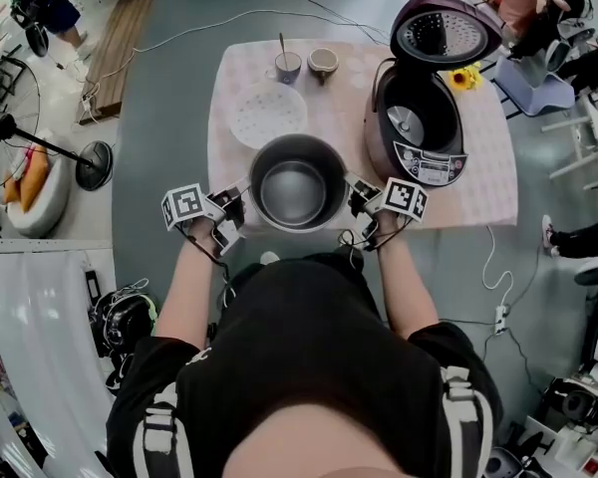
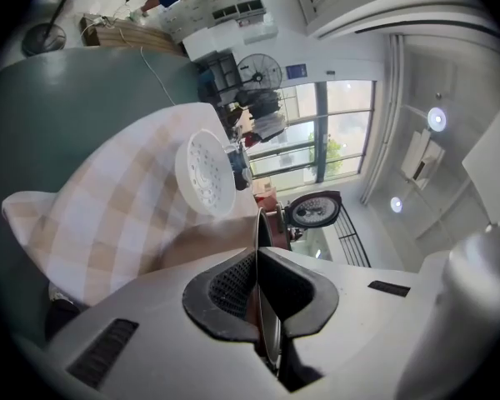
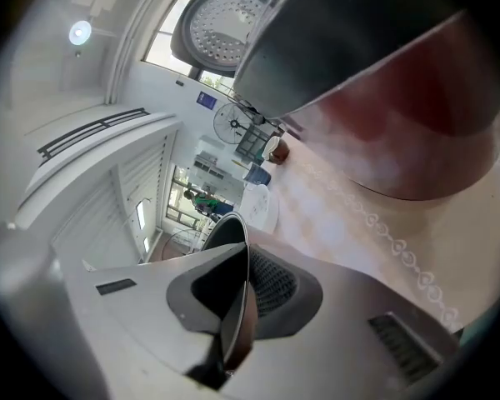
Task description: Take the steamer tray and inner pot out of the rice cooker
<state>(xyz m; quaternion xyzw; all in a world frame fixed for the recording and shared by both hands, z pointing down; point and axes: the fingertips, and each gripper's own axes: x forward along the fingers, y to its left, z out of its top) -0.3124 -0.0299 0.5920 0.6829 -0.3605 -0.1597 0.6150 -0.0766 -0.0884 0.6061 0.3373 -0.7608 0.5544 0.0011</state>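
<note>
Holding round grey metal inner pot point(image 1: 295, 192) by opposite rim edges: left gripper point(image 2: 258, 283) and right gripper point(image 3: 233, 307), jaws pinching thin rim. Pot at near edge of checked-cloth table point(image 1: 478, 187), outside open maroon rice cooker point(image 1: 429, 157); white perforated steamer tray point(image 1: 267, 115) already out. Keep rim level; release both sides together once base is seated.

Floor point(image 1: 169, 118) grey-green, smooth. Desk point(image 1: 483, 192) mid-room w/ pale pink checked cloth point(image 2: 108, 215). Pedestal fan point(image 1: 95, 164) on the floor off the desk's left side, wooden board point(image 1: 120, 38) beyond it. White cable point(image 1: 487, 262) drops off desk's right edge to a power strip point(image 1: 499, 317) on the floor. Chairs point(image 1: 538, 76) far right. Walls + ceiling white. Tall windows point(image 2: 343, 132), daylight coming in. Round ceiling lights point(image 2: 436, 119) on. 2nd fan point(image 2: 260, 72) stands nr the windows.
</note>
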